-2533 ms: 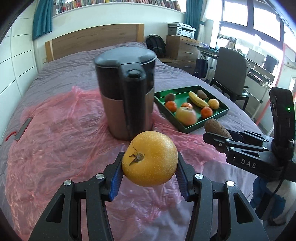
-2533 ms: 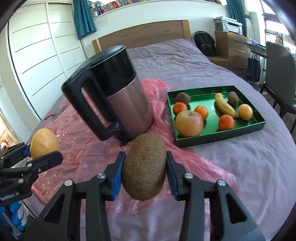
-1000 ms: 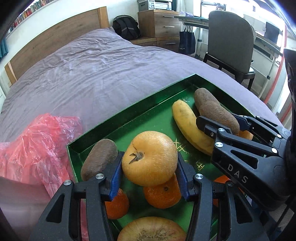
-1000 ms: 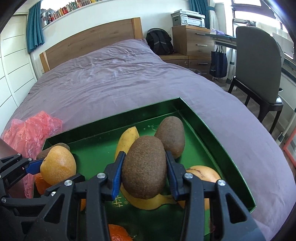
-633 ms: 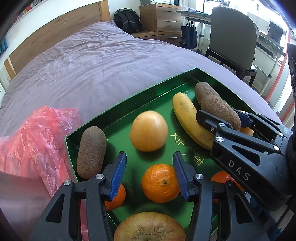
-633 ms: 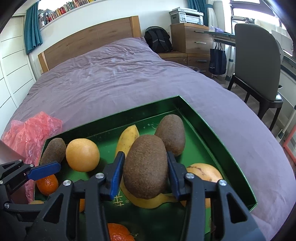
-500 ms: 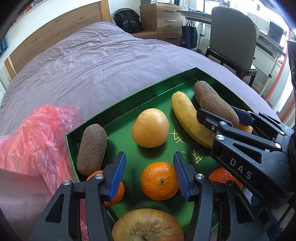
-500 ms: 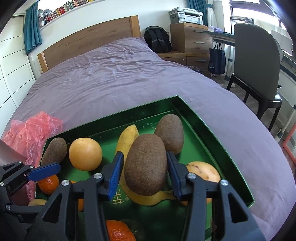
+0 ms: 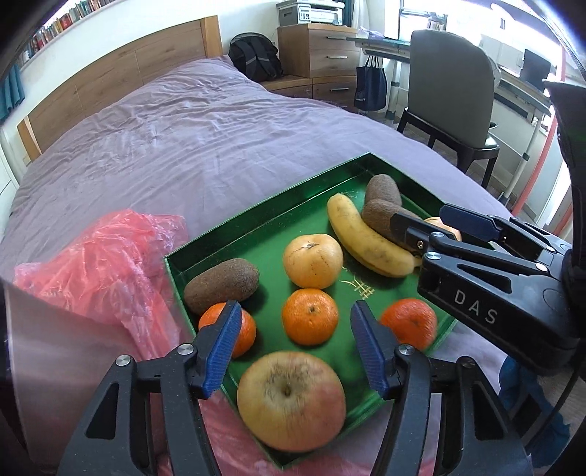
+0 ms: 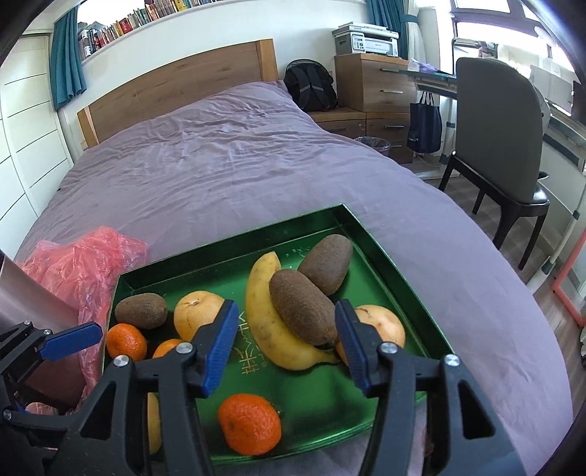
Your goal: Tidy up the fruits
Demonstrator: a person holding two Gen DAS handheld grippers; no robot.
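we have released both fruits: the orange [image 9: 313, 260] and kiwi [image 10: 303, 311] now rest in the green tray [image 9: 256, 216]; left gripper [image 9: 296, 342] and right gripper [image 10: 284, 338] jaws are opening, empty.

green tray [image 9: 263, 219], yellow banana [image 9: 366, 238], brown kiwis [image 10: 304, 311], purple bedsheet [image 9: 183, 146], pink plastic [image 9: 99, 263].

Right tongs [image 9: 425, 229], side of the black body: white capital letters "DAS", seen from the left wrist view.
Green tray [image 10: 370, 238], floor of it: gold characters printed near the middle, between the banana and the oranges; they cannot be read.
Books on the high shelf [image 10: 146, 18]: spines too small to read.
Printer on the drawers [image 10: 366, 38]: no legible mark.
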